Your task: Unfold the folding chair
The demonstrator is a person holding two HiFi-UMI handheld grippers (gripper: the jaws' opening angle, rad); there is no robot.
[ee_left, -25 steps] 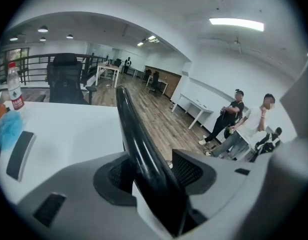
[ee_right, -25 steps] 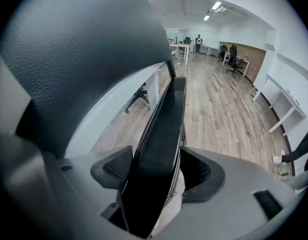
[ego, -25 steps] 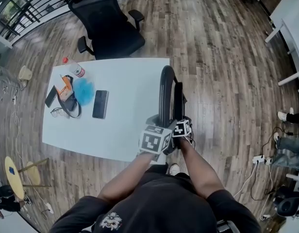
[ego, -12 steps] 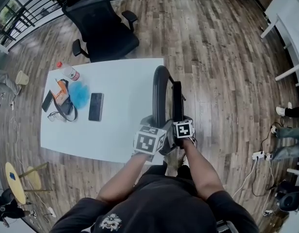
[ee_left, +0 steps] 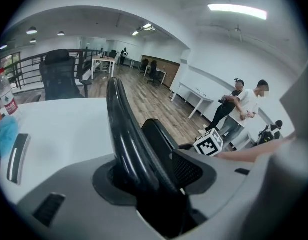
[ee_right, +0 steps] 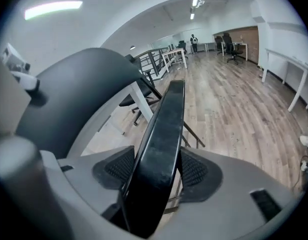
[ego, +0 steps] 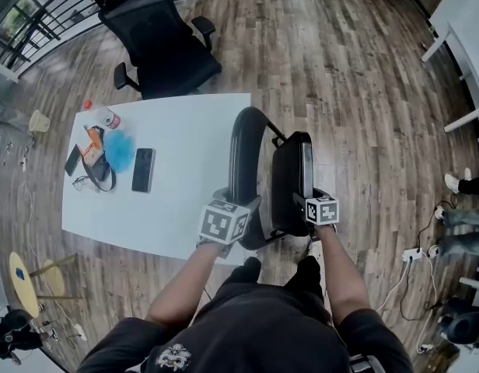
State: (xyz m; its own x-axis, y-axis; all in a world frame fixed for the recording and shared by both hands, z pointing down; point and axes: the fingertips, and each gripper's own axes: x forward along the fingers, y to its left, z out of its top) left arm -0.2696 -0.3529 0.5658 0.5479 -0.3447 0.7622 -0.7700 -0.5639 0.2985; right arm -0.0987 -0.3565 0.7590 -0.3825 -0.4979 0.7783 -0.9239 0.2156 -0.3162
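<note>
The black folding chair stands beside the white table, partly spread. Its arched backrest (ego: pixel 241 150) is at the left and its flat seat (ego: pixel 290 179) is swung out to the right. My left gripper (ego: pixel 243 208) is shut on the backrest's lower rim (ee_left: pixel 121 124), which fills the jaws. My right gripper (ego: pixel 302 200) holds the near edge of the seat (ee_right: pixel 164 134). Its jaws are closing, and both pads (ee_right: pixel 196 171) touch the seat's edge. The backrest (ee_right: pixel 74 94) looms at the left of the right gripper view.
The white table (ego: pixel 185 123) lies left of the chair and carries a phone (ego: pixel 141 169), a blue cloth (ego: pixel 119 148) and a bottle (ego: pixel 107 117). A black office chair (ego: pixel 158 37) stands behind it. Cables and a power strip (ego: pixel 417 252) lie at the right, and people (ee_left: pixel 244 109) stand farther off.
The right gripper has drawn the seat to the right, away from the backrest, so a wide gap has opened between them. The left gripper shifted slightly left and down with the backrest.
</note>
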